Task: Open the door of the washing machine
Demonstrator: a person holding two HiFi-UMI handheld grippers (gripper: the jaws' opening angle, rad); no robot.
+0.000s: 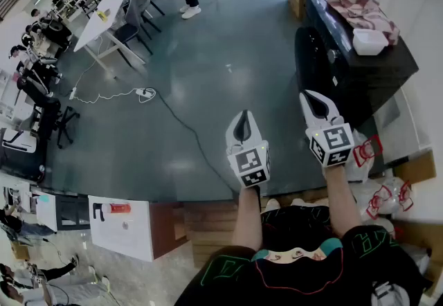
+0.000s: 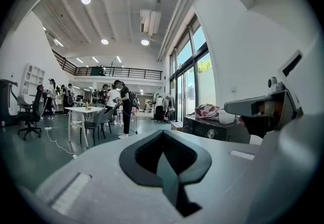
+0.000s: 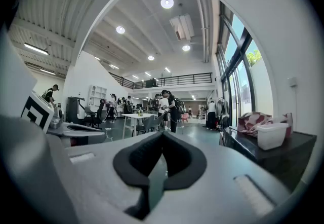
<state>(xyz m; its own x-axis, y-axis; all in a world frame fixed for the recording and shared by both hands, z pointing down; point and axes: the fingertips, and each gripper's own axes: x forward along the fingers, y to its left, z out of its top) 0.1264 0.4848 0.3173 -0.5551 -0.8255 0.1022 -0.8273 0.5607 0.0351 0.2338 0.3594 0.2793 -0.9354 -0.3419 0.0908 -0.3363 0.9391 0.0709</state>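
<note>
The left gripper (image 1: 242, 123) and the right gripper (image 1: 313, 105) are held out level above the floor (image 1: 208, 55). Both are seen with jaws pressed together and nothing between them, a carry judged suited to an approach rather than a grasp. The washing machine (image 1: 346, 66) is found to the right and slightly farther, well apart from both tools, its round door (image 1: 309, 55) apparently closed and turned toward the left. The right gripper is held nearer to it, presumably because the door is to be reached from that side. A white container (image 1: 369, 41) and folded cloth (image 1: 360, 7) are seen on its top, clear of the door.
</note>
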